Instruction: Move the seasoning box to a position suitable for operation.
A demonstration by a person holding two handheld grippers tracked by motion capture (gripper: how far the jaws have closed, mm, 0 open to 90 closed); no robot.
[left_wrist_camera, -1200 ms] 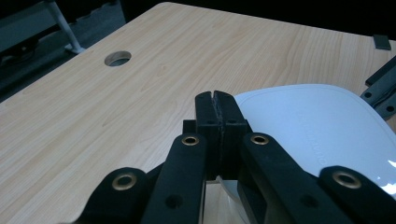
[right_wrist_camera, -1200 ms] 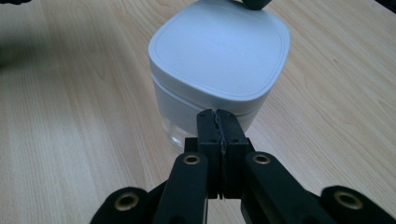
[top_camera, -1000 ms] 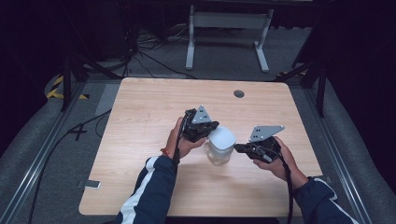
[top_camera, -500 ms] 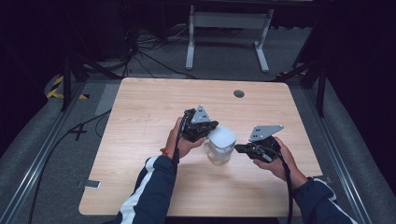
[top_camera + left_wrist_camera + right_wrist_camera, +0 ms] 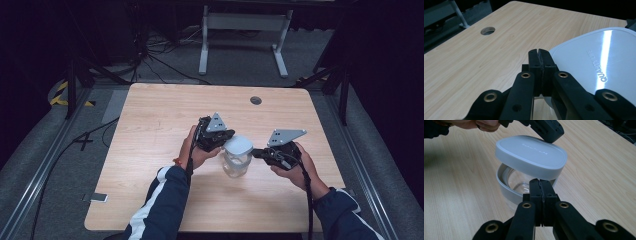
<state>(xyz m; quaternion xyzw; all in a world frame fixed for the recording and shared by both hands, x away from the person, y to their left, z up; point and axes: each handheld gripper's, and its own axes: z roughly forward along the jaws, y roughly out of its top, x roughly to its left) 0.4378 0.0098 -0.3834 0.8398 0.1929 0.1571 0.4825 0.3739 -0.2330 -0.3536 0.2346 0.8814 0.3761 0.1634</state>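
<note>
A clear jar (image 5: 234, 169) with a grey collar (image 5: 504, 185) stands on the wooden table (image 5: 160, 115), between my two grippers. Its pale grey lid (image 5: 531, 152) sits tilted above the collar, with a gap on the near side. My left gripper (image 5: 229, 136) is shut with nothing between its jaws. Its tips (image 5: 539, 52) lie at the lid's (image 5: 599, 57) edge, and in the right gripper view its black jaw end (image 5: 546, 128) rests on the lid's far rim. My right gripper (image 5: 540, 182) is shut too, its tips at the gap under the lid's near edge.
A round cable hole (image 5: 256, 100) lies in the table's far side. A small flat device (image 5: 95, 197) lies on the floor by the table's near left corner. Cables and a white stand (image 5: 240, 30) are beyond the far edge.
</note>
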